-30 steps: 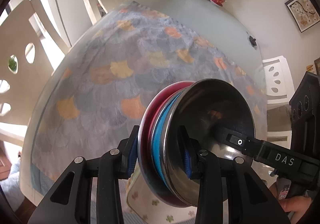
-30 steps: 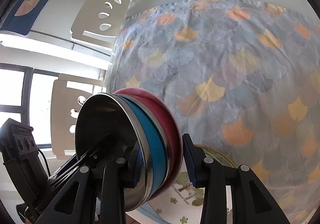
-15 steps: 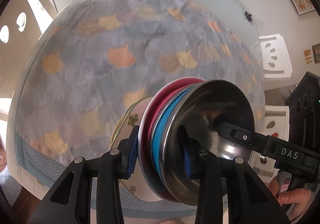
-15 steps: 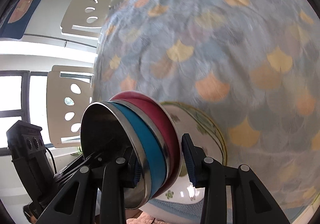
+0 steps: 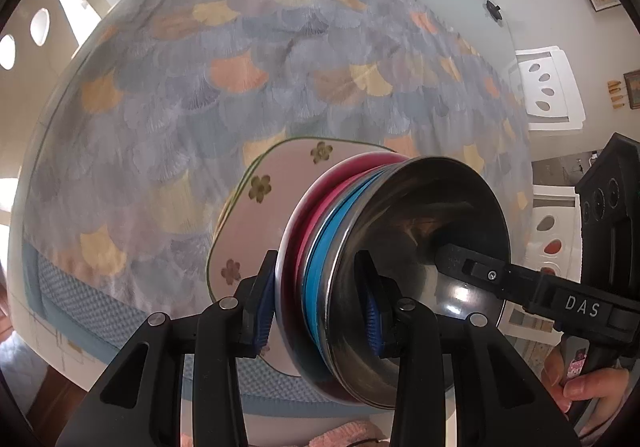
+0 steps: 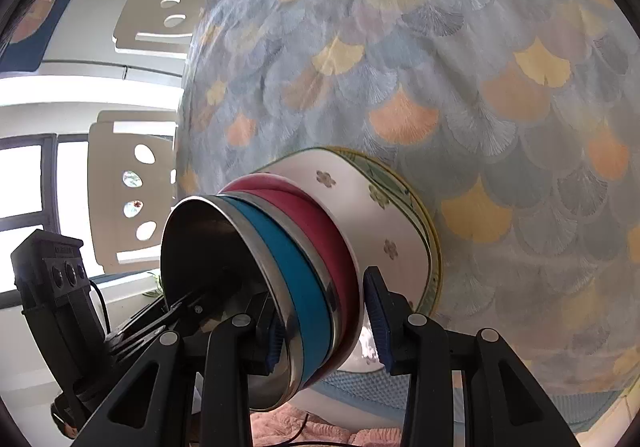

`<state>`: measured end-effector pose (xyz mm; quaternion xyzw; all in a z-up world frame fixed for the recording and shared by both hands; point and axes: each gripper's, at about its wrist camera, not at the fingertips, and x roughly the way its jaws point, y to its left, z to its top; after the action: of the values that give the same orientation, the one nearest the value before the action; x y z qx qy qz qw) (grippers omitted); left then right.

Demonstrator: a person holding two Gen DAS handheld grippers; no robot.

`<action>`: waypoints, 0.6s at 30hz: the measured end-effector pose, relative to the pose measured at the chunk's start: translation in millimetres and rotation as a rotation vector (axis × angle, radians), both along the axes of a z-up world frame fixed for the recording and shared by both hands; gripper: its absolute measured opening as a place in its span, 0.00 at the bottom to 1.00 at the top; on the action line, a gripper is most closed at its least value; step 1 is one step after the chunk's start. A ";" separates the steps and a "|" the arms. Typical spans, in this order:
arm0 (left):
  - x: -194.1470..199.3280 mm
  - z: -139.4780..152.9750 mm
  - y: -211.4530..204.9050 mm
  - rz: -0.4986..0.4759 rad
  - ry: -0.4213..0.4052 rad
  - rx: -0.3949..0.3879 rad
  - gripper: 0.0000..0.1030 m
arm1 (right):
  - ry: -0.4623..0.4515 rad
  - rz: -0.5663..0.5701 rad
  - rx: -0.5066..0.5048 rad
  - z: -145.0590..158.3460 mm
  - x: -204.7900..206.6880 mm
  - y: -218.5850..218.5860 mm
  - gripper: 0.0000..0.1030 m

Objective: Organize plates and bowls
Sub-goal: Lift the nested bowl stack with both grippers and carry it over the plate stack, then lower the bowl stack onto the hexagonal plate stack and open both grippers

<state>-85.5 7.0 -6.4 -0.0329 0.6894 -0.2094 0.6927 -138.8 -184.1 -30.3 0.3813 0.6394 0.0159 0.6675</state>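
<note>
Left wrist view: your left gripper [image 5: 320, 303] is closed about a quarter of the way from its tightest onto the rim of a nested stack of bowls [image 5: 384, 271], a polished steel bowl on the inside, then a blue-banded one and a red-banded one. One pad sits inside the steel bowl, the other against the red outer wall. The stack hangs over the near edge of the table, above a white square plate with small flower prints [image 5: 272, 207] at ten o'clock of it. From three o'clock the right gripper's finger reaches into the steel bowl.

These are stiff, smooth metal shells, probably light singly but weightier nested, and likely slippery against each other. Grip across all three walls at the rim, as you do, or the inner bowls could slide free when tilted.

Right wrist view: your right gripper [image 6: 324, 319] brackets the opposite rim at a similar narrow opening. The left pad is tucked inside the steel bowl; the right pad seems just clear of the red wall, so I cannot tell how firmly it bites. The white plate lies behind the stack toward one o'clock, on the scalloped fan-patterned tablecloth [image 6: 480, 67]. That plate looks ceramic and chippable, so lower the stack level and gently.
</note>
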 end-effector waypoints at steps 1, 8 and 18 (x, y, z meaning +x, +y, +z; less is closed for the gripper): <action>-0.6 -1.3 -0.2 -0.001 0.003 -0.001 0.32 | 0.004 0.006 -0.009 -0.2 -0.4 1.7 0.35; -1.0 -8.6 -1.2 -0.012 0.000 0.013 0.32 | 0.032 0.012 -0.004 -12.3 -8.1 5.8 0.35; 2.6 -13.1 -4.2 -0.018 -0.024 0.023 0.32 | 0.015 -0.006 -0.027 -10.9 -6.7 6.0 0.35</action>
<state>-82.9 2.8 -19.6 -0.0161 0.6835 -0.2083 0.6994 -145.5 -178.1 -41.3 0.3745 0.6434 0.0023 0.6677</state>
